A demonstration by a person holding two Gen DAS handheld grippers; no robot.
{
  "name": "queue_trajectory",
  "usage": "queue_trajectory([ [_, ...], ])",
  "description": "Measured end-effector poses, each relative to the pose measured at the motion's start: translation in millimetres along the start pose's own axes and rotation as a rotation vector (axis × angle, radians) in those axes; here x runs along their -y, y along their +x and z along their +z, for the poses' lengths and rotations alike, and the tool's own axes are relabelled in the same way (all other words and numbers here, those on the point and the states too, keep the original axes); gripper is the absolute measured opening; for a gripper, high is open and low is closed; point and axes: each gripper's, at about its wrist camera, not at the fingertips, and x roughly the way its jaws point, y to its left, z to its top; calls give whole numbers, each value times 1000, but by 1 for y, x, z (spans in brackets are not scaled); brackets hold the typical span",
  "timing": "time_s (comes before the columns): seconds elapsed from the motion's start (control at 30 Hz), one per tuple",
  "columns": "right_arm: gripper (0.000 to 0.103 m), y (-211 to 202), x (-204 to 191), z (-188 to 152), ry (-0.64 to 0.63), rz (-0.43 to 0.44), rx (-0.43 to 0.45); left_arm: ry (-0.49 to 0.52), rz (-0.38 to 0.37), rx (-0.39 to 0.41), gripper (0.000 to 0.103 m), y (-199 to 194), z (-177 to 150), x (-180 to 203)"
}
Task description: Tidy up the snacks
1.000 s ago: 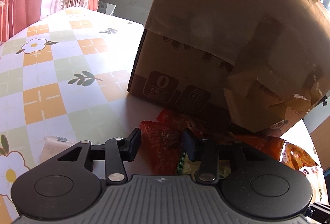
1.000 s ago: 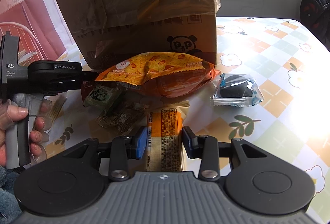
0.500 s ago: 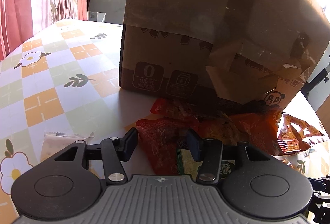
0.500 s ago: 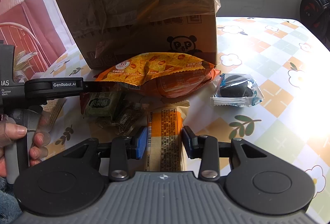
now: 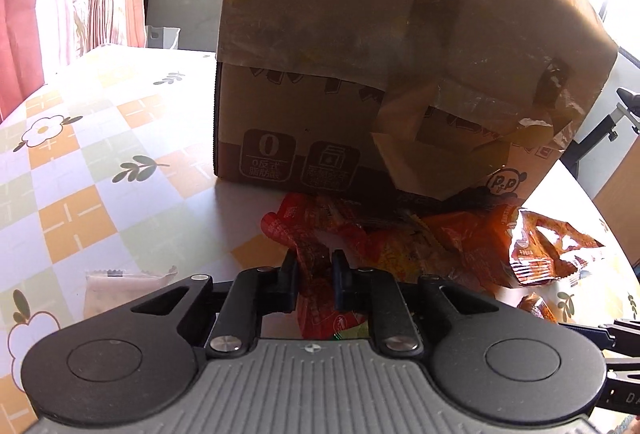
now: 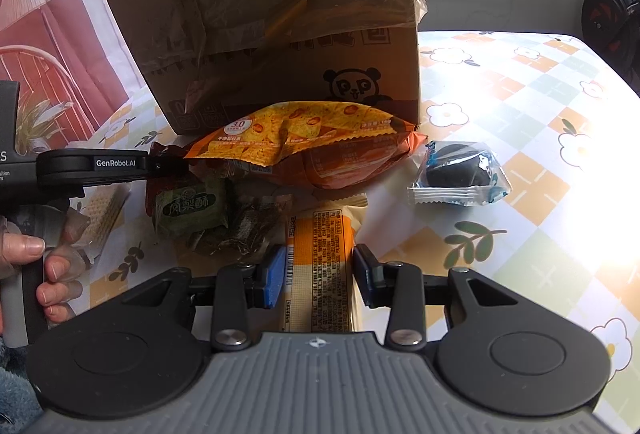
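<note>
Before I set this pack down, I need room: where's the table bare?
Bare tablecloth lies right of the cardboard box, beyond the dark cookie pack. The box front is crowded around the orange chip bag.
</note>
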Motion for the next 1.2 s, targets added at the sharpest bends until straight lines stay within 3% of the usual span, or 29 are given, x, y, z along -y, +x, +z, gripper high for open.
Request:
queue_trajectory([
  [0.43,39,-21,-9,2,-36,58,38,11,13,80,15,-60,6,-8],
  [0.6,39,-30,-16,1,-59,98,58,23,-14,95,15,-75,4,-4],
  [0.9,39,-73,-25,28,-128,178,261,88,-75,215,15,-110,26,11],
  [1.2,39,-111,-30,121,-166,225,493,165,-165,385,10,-140,98,46],
])
